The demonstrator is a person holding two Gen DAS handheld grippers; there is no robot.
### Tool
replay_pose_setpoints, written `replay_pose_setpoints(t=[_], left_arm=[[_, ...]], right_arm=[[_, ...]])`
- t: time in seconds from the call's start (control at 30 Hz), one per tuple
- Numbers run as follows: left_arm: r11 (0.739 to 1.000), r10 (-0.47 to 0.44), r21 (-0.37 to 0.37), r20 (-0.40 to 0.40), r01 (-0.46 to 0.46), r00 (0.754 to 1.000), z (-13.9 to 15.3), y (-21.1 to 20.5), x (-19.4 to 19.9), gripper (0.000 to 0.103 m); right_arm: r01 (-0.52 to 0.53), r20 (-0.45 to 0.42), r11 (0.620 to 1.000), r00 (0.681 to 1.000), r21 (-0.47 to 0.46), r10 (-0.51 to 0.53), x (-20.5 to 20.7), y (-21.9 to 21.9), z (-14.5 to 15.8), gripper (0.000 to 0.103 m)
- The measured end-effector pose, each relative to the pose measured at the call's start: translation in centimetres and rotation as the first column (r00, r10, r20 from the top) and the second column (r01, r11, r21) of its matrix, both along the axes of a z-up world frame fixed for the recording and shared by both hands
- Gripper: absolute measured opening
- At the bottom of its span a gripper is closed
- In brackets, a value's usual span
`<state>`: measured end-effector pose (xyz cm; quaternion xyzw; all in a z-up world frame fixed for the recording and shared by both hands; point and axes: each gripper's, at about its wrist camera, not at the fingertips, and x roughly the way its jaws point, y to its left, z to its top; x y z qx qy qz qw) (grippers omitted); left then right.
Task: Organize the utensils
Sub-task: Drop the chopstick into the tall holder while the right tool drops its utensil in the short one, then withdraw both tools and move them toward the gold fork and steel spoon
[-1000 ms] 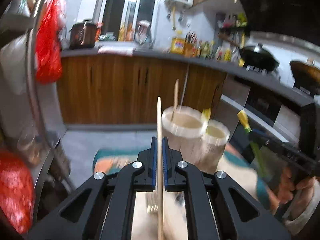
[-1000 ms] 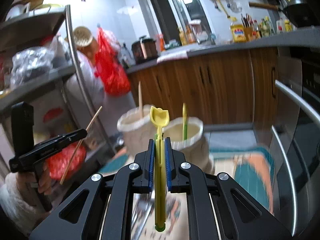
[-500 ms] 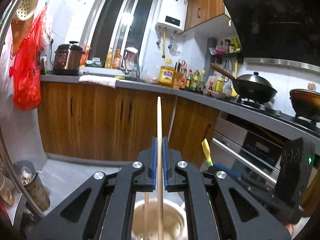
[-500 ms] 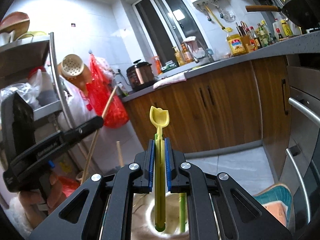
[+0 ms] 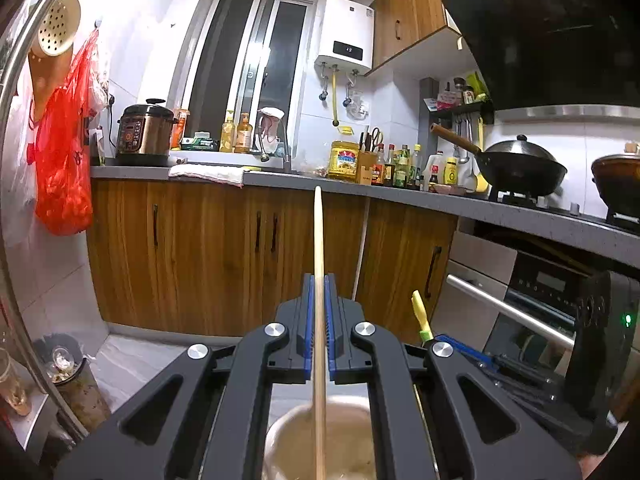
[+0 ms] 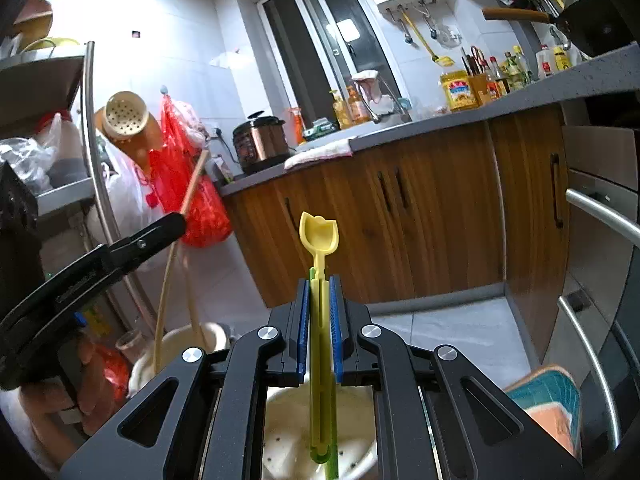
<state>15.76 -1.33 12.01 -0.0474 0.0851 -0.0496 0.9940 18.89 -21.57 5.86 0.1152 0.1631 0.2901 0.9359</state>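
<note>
My left gripper (image 5: 319,280) is shut on a long wooden chopstick (image 5: 318,240) that stands upright, its lower end reaching down into a cream holder cup (image 5: 288,420) right below the jaws. My right gripper (image 6: 320,280) is shut on a yellow plastic spoon (image 6: 319,236), bowl end up, hanging over a second cream perforated cup (image 6: 288,452) that holds a green utensil (image 6: 331,470). In the right wrist view the left gripper (image 6: 176,222) shows at the left with its chopstick (image 6: 168,280) entering the other cup (image 6: 176,340), where another chopstick (image 6: 192,308) stands.
Wooden cabinets (image 5: 224,252) under a grey counter (image 5: 360,190) fill the background. An oven with a steel handle (image 5: 508,308) is to the right, a metal rack (image 6: 94,160) with red bags (image 5: 60,168) to the left. A colourful mat (image 6: 548,396) lies at lower right.
Both grippers have moved in over the two cups, which went from standing ahead to lying just under the jaws. Each still grips its utensil, its lower end now at its cup's mouth.
</note>
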Motion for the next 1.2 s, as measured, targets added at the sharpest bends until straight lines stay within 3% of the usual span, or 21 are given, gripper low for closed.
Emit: replay_pose_setpoints(t=[0.57,0.67,0.7,0.73,0.8,0.83,0.9,1.0,1.17,1.2], left_arm=[[1.000,-0.016,0.020,-0.122,0.018,0.992,-1.8,2.0,-5.4,0.005],[0.999,-0.011,0.028,-0.139,0.016,0.990,-1.9,2.1,-5.7,0.008],[1.000,-0.011,0.027,-0.143,0.014,0.990,-1.9,2.1,-5.8,0.017],[1.000,-0.010,0.024,-0.147,0.013,0.989,-1.8,2.2,-6.1,0.024],[1.000,-0.002,0.017,-0.146,0.004,0.989,-1.7,2.5,-6.7,0.056],[1.000,0.001,0.014,-0.145,0.001,0.989,-1.6,2.6,-6.9,0.059],[1.000,0.014,0.017,-0.155,-0.012,0.988,-1.4,2.8,-7.5,0.066],[0.999,0.042,0.026,-0.194,-0.038,0.980,-1.5,3.1,-8.4,0.078],[0.999,0.051,0.008,-0.249,-0.051,0.967,-2.0,4.0,-10.6,0.098],[0.998,0.063,0.010,-0.261,-0.062,0.963,-2.2,4.2,-11.1,0.098]], right_arm=[[0.035,-0.089,0.999,0.995,-0.018,-0.036,-3.4,-2.4,-1.0,0.012],[0.047,-0.102,0.999,0.994,-0.005,-0.047,-3.7,-2.9,-1.0,0.030],[0.054,-0.107,0.999,0.993,0.004,-0.053,-3.9,-3.2,-0.9,0.040],[0.058,-0.108,0.998,0.992,0.009,-0.057,-4.0,-3.3,-0.9,0.043],[0.060,-0.107,0.998,0.993,0.019,-0.058,-4.5,-3.7,-0.7,0.054],[0.060,-0.105,0.998,0.993,0.021,-0.057,-4.9,-3.8,-0.4,0.059],[0.064,-0.093,0.998,0.994,0.024,-0.061,-5.8,-4.0,0.0,0.077],[0.064,-0.065,0.998,0.996,0.012,-0.063,-7.3,-3.9,0.7,0.092],[0.029,-0.025,0.998,0.999,-0.063,-0.031,-10.1,-2.8,0.8,0.098],[0.032,-0.009,0.996,0.999,-0.089,-0.033,-10.8,-2.5,0.7,0.098]])
